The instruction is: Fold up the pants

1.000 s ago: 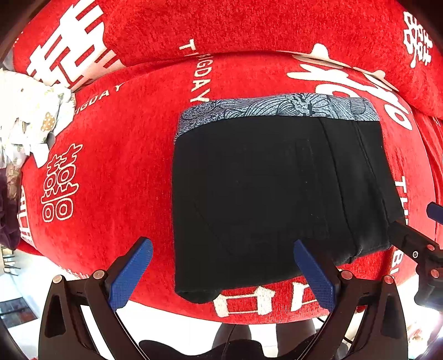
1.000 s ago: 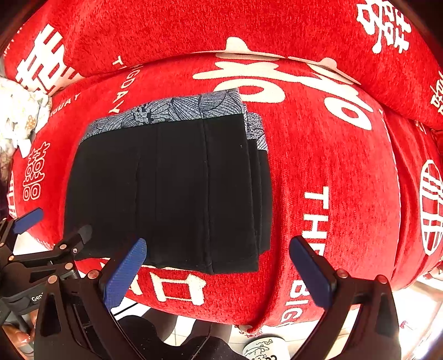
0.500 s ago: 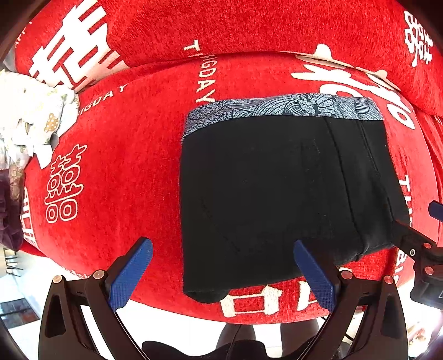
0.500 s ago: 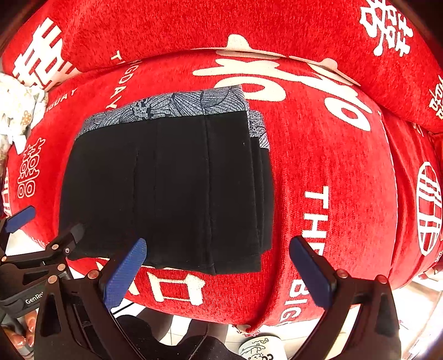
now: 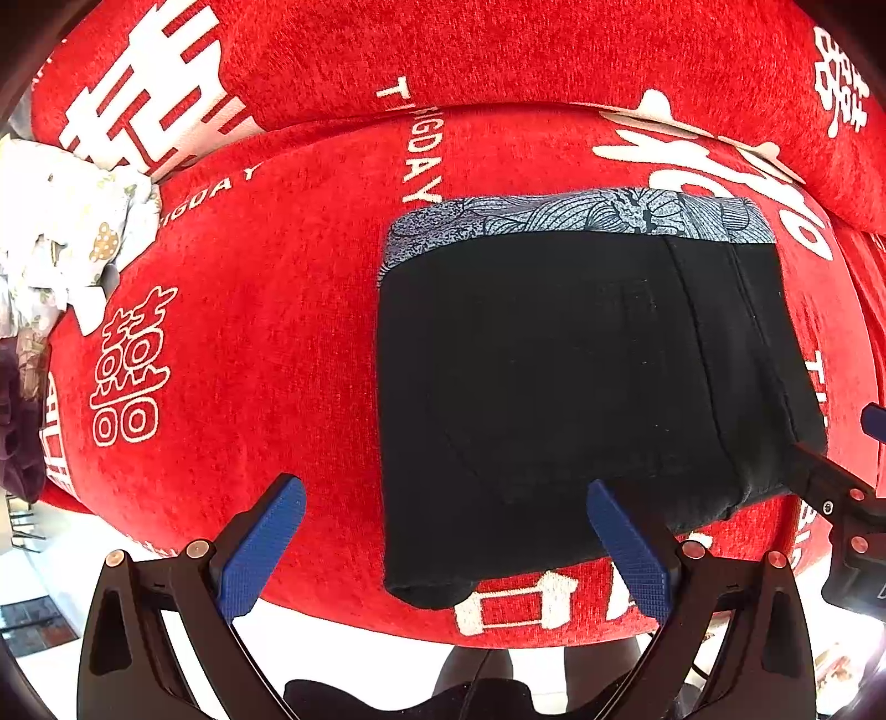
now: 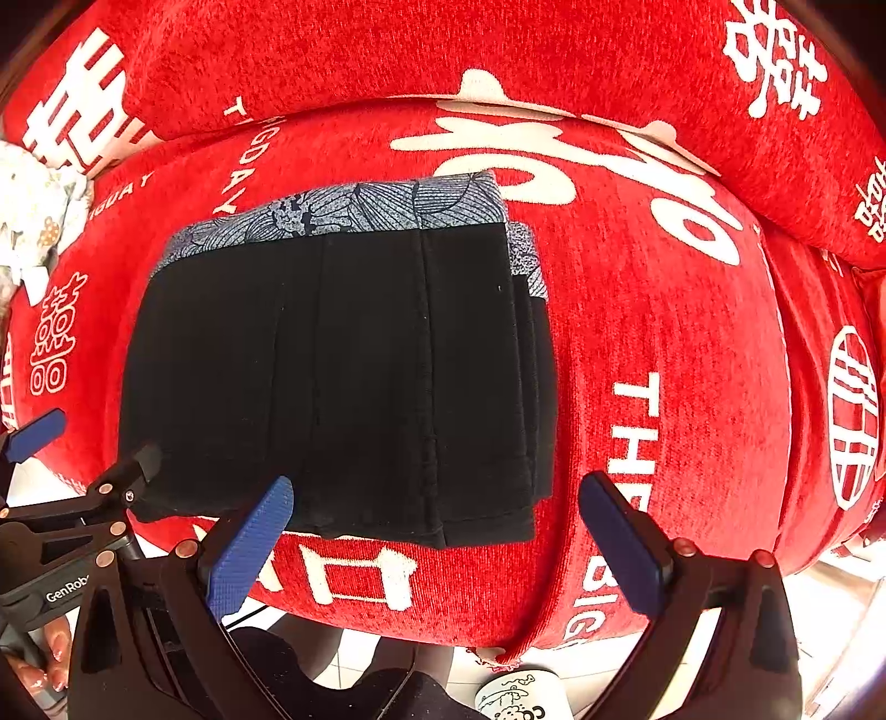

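Observation:
Black shorts [image 5: 581, 376] with a grey patterned waistband [image 5: 581, 219] lie folded flat on a red sofa seat [image 5: 266, 332], waistband away from me. They also show in the right wrist view [image 6: 343, 376], with stacked fold edges on their right side. My left gripper [image 5: 443, 545] is open and empty, just short of the shorts' near left corner. My right gripper [image 6: 437, 545] is open and empty, just short of the near right corner. Each gripper appears at the edge of the other's view.
The sofa's red cover carries white characters and letters; its backrest [image 5: 498, 50] rises behind. A crumpled white floral cloth [image 5: 61, 232] lies at the far left of the seat. Pale floor and a white cup [image 6: 518, 695] lie below the front edge.
Both grippers have drifted slightly left along the sofa's front edge, so the shorts sit further right in both views. The shorts have not moved and both grippers stay open.

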The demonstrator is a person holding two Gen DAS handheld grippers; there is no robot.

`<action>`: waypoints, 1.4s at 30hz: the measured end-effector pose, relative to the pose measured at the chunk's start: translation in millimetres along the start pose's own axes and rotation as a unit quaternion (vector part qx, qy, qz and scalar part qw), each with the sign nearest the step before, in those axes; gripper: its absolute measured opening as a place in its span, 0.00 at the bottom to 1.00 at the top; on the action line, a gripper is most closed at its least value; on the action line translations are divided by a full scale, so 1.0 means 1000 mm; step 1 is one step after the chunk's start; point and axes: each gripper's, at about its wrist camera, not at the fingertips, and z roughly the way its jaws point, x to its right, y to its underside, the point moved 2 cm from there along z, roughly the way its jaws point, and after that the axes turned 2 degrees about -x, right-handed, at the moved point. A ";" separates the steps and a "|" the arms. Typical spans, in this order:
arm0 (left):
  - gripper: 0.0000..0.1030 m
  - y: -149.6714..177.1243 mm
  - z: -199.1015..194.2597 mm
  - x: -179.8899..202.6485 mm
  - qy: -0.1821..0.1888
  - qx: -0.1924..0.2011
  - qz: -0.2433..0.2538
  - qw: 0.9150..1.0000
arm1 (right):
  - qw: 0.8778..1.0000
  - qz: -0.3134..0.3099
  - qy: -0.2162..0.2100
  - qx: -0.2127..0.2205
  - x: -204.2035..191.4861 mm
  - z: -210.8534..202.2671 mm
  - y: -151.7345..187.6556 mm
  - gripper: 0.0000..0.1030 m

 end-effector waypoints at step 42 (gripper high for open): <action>0.99 -0.010 0.005 -0.016 0.021 0.006 0.019 1.000 | 1.000 0.010 0.024 0.016 -0.012 0.004 -0.014 1.00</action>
